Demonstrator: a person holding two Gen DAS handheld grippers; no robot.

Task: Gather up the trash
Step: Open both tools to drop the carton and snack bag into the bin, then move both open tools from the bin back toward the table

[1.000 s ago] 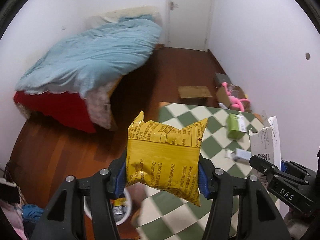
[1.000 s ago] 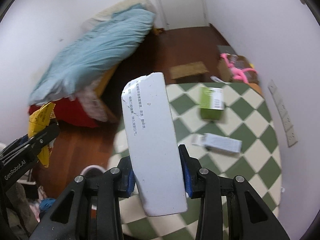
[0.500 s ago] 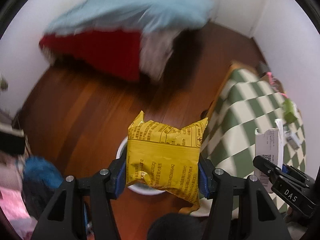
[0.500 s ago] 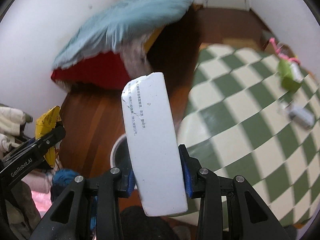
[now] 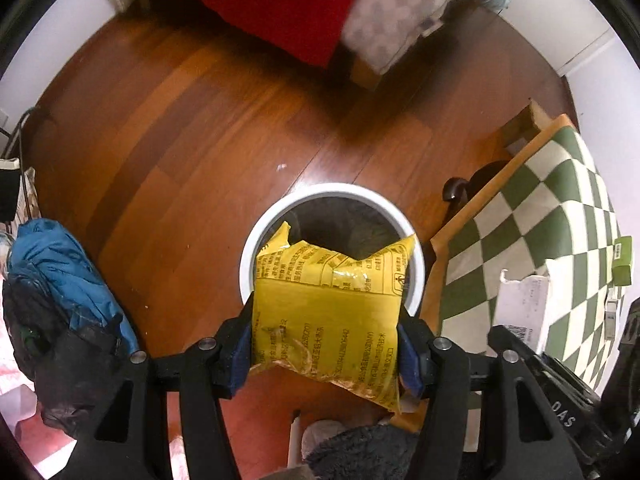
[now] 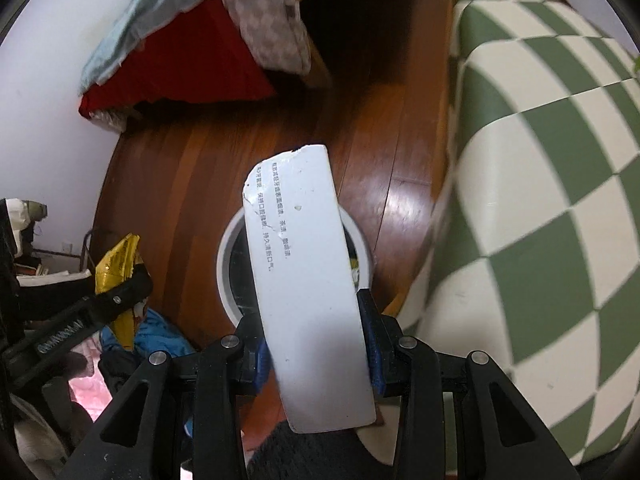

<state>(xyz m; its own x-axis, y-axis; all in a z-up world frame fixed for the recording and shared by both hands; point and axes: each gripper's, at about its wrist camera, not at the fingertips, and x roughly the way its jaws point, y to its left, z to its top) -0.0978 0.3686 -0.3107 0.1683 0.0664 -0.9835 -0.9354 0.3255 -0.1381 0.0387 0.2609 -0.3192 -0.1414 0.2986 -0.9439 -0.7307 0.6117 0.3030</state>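
My left gripper points straight down over a white round bin on the wooden floor. A puffy yellow snack bag sits between its pads and touches both, hanging above the bin's mouth; the jaws are opening. My right gripper is shut on a long white carton with a torn top, also above the bin. In the right wrist view, the left gripper and the yellow bag show at the left. In the left wrist view, the white carton shows at the right.
A table with a green and cream checked cloth stands right of the bin, with a green box on it. A bed with a red sheet is beyond. A blue and black heap of clothing lies left of the bin.
Both grippers swung down from above the table to over the bin on the floor, still carrying the bag and the carton. The left jaws stand slightly wider now.
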